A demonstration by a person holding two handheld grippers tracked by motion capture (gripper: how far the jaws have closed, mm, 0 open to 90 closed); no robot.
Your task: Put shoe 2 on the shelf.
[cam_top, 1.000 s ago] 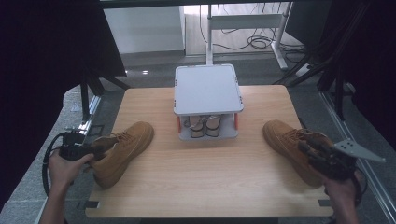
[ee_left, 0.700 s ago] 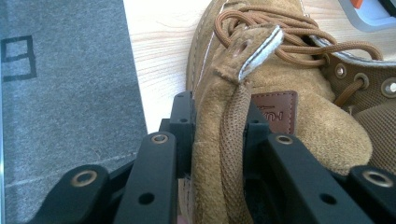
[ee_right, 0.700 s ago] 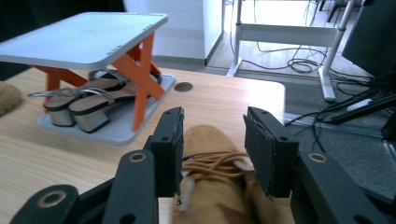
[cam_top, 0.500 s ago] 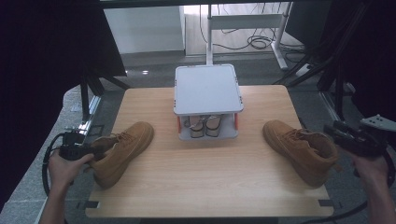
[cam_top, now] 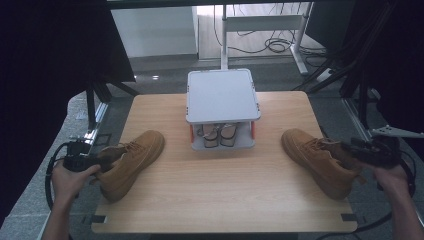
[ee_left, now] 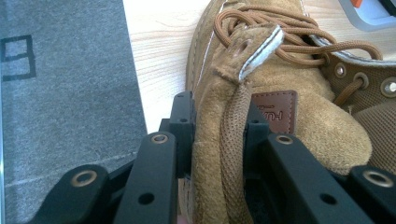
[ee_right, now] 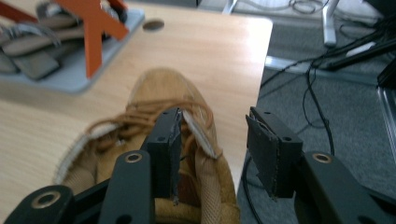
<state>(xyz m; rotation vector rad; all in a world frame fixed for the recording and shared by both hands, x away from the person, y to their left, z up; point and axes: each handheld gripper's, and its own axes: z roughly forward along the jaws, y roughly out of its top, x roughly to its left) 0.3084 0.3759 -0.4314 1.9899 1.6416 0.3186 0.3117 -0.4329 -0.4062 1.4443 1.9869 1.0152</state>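
Two tan suede lace-up boots lie on the wooden table (cam_top: 220, 200). My left gripper (cam_top: 106, 159) (ee_left: 217, 116) is shut on the heel collar of the left boot (cam_top: 132, 162) (ee_left: 280, 93), its pads pressing either side of the heel strap. The right boot (cam_top: 315, 160) (ee_right: 159, 98) lies near the table's right edge, toe pointing away. At its heel, my right gripper (cam_top: 352, 150) (ee_right: 215, 140) is open and its jaws have just been opening. One jaw is inside the collar and the other outside, with a gap showing.
A grey two-level shoe rack (cam_top: 222, 95) with orange posts stands at the table's middle back, with sandals (cam_top: 220, 135) on its lower shelf. Cables (ee_right: 317, 88) lie on the floor beyond the right table edge. A desk frame (cam_top: 260, 30) stands behind.
My right gripper has drawn back from over the right boot's heel, toward the table's right edge, and its jaws have spread. The left gripper and both boots have kept still.
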